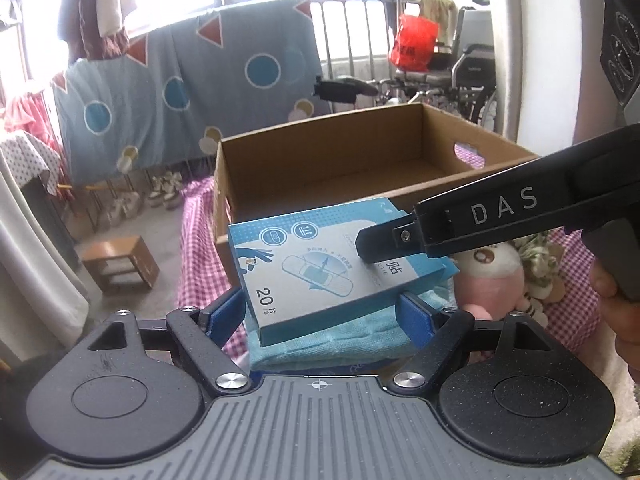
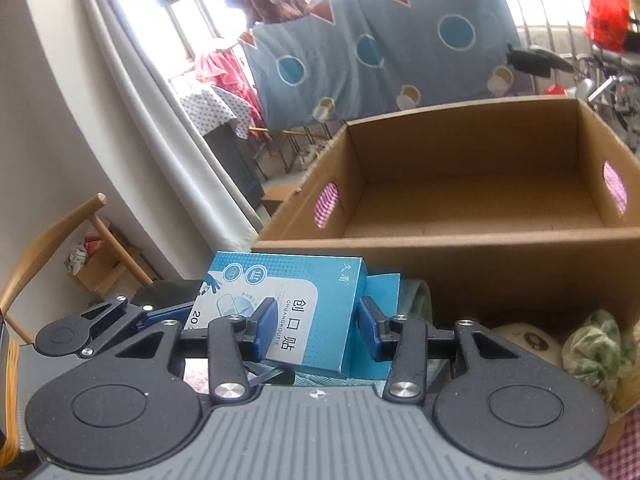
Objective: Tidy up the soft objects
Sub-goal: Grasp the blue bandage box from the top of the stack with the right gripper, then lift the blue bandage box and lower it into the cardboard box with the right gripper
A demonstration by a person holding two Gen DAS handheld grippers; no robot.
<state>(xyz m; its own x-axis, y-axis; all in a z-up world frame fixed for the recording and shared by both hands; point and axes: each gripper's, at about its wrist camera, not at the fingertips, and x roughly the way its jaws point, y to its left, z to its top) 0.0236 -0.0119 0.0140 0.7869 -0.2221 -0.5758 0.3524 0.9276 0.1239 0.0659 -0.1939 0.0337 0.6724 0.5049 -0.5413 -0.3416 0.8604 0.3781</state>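
Observation:
A blue and white plaster box (image 1: 320,268) is tilted above a folded light blue towel (image 1: 340,346). My left gripper (image 1: 320,314) is shut on it, with its blue pads against the box's two long sides. My right gripper (image 1: 376,252) reaches in from the right, held by a hand (image 1: 616,304), and is shut on the box's far end. In the right wrist view, one of my right gripper's (image 2: 318,328) pads lies on the box's (image 2: 304,312) printed face and the other by its back edge. A finger (image 2: 160,314) of the left gripper shows at the left.
An open cardboard box (image 1: 320,168) stands just behind on a pink checked cloth (image 1: 200,248). A pink plush toy (image 1: 492,280) and a striped plush (image 1: 536,280) lie at the right, by a green patterned cloth (image 2: 596,352). A wooden stool (image 1: 120,264) and a chair (image 2: 60,240) stand on the left.

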